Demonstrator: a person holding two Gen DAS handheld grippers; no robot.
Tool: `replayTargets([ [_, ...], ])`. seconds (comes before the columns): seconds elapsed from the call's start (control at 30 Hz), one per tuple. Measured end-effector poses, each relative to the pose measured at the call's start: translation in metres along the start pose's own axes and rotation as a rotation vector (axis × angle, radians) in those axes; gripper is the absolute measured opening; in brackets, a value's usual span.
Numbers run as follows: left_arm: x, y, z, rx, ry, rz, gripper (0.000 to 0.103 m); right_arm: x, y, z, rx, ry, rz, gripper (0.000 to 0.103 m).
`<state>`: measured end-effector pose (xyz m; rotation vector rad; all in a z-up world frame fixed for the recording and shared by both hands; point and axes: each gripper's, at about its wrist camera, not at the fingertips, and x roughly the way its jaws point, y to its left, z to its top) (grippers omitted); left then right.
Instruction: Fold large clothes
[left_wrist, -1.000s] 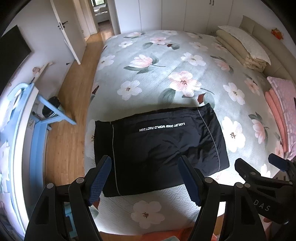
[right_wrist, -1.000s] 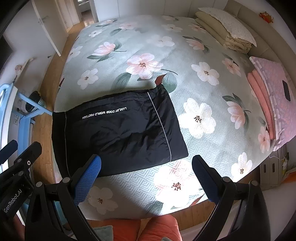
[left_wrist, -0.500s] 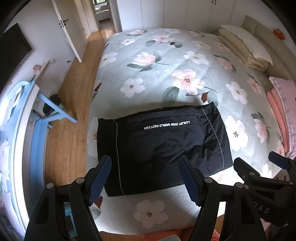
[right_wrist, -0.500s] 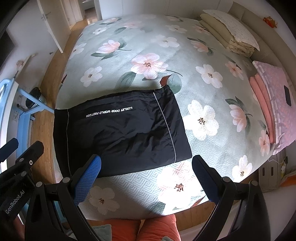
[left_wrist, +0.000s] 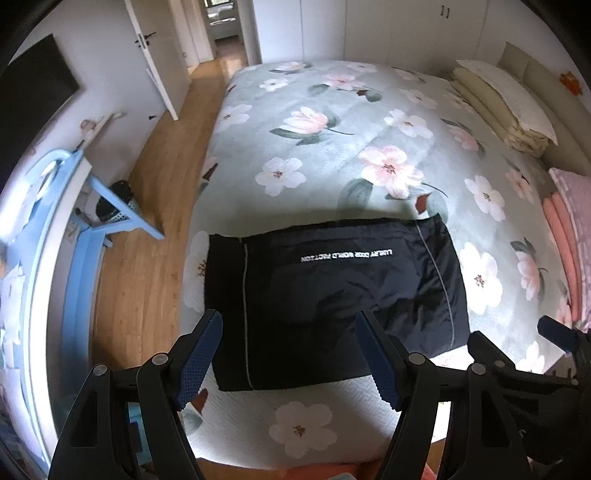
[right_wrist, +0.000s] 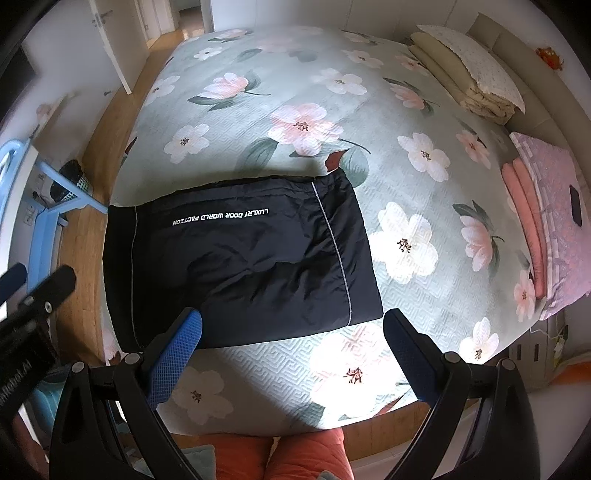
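Note:
A black garment (left_wrist: 332, 295) with white lettering lies folded into a flat rectangle near the front edge of the bed; it also shows in the right wrist view (right_wrist: 240, 258). My left gripper (left_wrist: 288, 350) is open and empty, held above the garment's near edge. My right gripper (right_wrist: 291, 354) is open and empty, above the bedspread just in front of the garment's near right corner. Each gripper shows at the edge of the other's view.
The floral bedspread (left_wrist: 369, 129) covers a large bed. Folded beige bedding (left_wrist: 506, 107) and a pink blanket stack (right_wrist: 546, 221) lie at the right side. A light blue frame (left_wrist: 74, 240) and wooden floor (left_wrist: 155, 177) are on the left.
Both grippers have drifted slightly, so the garment sits a little further right in both views. The garment itself has not moved. Both grippers stay open.

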<state>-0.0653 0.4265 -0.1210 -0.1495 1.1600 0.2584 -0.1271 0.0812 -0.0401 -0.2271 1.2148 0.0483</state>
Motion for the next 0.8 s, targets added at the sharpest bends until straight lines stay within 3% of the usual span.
replayTargets([
  [0.37,-0.001,0.014,0.004,-0.063,-0.020,0.051,0.076,0.002,-0.006,0.003,-0.003,0.002,0.005,0.099],
  [0.7,-0.004,0.012,0.003,-0.054,-0.044,0.105,0.077,0.001,-0.008,0.005,-0.016,-0.004,0.009,0.099],
  [0.8,-0.003,0.013,0.004,-0.044,-0.032,0.060,0.077,0.001,-0.008,0.005,-0.011,-0.005,0.007,0.099],
])
